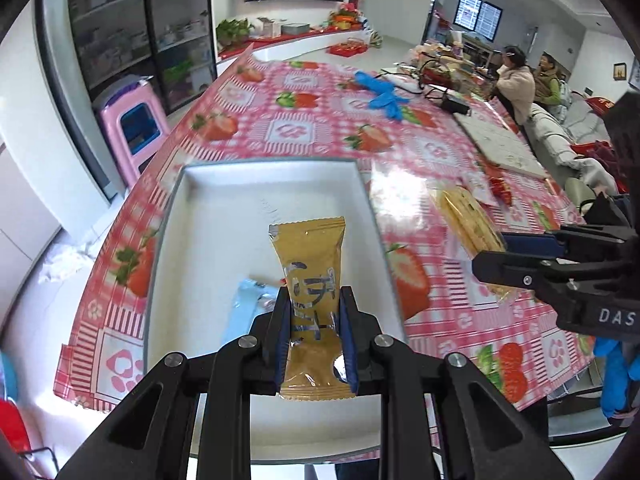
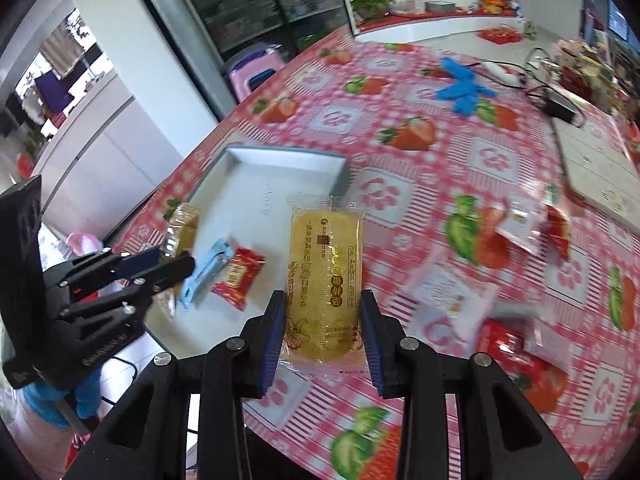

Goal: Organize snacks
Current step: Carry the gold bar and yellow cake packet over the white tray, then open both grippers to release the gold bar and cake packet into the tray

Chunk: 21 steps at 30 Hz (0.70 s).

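A: How far is the sorting, in your opinion?

B: I think it is in the middle. In the white tray (image 2: 280, 168) there are already a light blue packet (image 2: 206, 276) and a red packet (image 2: 239, 276). The left claw (image 1: 314, 334) is pinching a brown snack packet (image 1: 310, 264) above the tray. The right claw (image 2: 324, 338) is pinching a yellow cake packet (image 2: 326, 280) over the edge of the bench (image 2: 420, 152), just beside the tray.

A: And what is left?

B: These two packets are not yet put down. Also several packets lie loose on the strawberry cloth to the right, for example a pale one (image 2: 452, 292) and a red one (image 2: 558, 232).

A: Do both cameras show this?

B: No. The left wrist view hides the red packet behind its own packet; only a part of the blue one appears there. The loose packets are clear only in the right wrist view. The left view shows two persons (image 1: 528, 84) sitting far behind.
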{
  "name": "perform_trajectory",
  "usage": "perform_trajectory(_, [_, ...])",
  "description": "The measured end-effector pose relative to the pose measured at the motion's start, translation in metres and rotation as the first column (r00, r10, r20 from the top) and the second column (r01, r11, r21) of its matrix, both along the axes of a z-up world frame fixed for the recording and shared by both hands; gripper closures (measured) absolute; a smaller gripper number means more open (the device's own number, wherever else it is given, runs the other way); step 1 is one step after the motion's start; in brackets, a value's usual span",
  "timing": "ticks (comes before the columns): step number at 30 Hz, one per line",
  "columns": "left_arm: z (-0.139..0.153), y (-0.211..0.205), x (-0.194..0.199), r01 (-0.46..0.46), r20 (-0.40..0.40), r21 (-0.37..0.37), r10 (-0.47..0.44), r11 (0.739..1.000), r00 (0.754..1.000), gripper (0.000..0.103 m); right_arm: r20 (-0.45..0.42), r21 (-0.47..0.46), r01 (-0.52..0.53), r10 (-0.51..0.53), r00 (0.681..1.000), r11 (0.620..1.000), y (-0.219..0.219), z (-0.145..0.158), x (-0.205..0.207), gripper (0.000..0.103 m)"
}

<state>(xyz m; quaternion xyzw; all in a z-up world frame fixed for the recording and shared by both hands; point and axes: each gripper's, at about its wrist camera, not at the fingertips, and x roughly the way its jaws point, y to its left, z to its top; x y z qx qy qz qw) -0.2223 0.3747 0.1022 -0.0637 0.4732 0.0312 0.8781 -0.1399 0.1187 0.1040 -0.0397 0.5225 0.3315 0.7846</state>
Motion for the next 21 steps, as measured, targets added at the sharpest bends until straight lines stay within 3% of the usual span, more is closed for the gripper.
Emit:
perform_trajectory(12, [-0.050, 0.031, 0.000, -0.056, -0.080, -0.019, 0.055, 0.998, 0.995, 0.076, -0.066, -0.040, -0.115, 0.112, 0.991, 0.993, 0.091, -0.029, 0.009, 0.065])
perform_trajectory(14, [-0.054, 0.031, 0.001, -0.054, -0.087, -0.008, 0.053, 0.998, 0.995, 0.060, -0.077, -0.058, -0.127, 0.122, 0.990, 0.990, 0.100, -0.036, 0.010, 0.065])
perform_trajectory(15, [-0.055, 0.031, 0.001, -0.055, -0.086, -0.006, 0.055, 0.998, 0.995, 0.038, -0.085, -0.064, -0.130, 0.125, 0.989, 0.989, 0.103, -0.039, 0.011, 0.065])
perform_trajectory(16, [-0.055, 0.031, -0.001, -0.058, -0.078, -0.004, 0.058, 0.998, 0.995, 0.023, -0.099, -0.073, -0.134, 0.126, 0.987, 0.988, 0.106, -0.043, 0.012, 0.064])
perform_trajectory(18, [-0.050, 0.032, -0.004, -0.056, -0.047, -0.006, 0.055, 0.998, 0.997, 0.022, -0.118, -0.082, -0.134, 0.124, 0.985, 0.988, 0.108, -0.049, 0.014, 0.042])
perform_trajectory(19, [-0.048, 0.032, -0.004, -0.049, -0.045, -0.006, 0.048, 0.999, 0.998, 0.022, -0.119, -0.084, -0.128, 0.118, 0.986, 0.988, 0.107, -0.050, 0.015, 0.023])
perform_trajectory(20, [-0.046, 0.032, -0.004, -0.048, -0.048, -0.004, 0.048, 0.999, 0.998, 0.022, -0.110, -0.085, -0.119, 0.110, 0.988, 0.989, 0.104, -0.049, 0.015, 0.015])
perform_trajectory(21, [-0.044, 0.032, -0.003, -0.049, -0.051, -0.002, 0.049, 0.999, 0.998, 0.022, -0.094, -0.086, -0.110, 0.102, 0.990, 0.990, 0.099, -0.047, 0.015, 0.015])
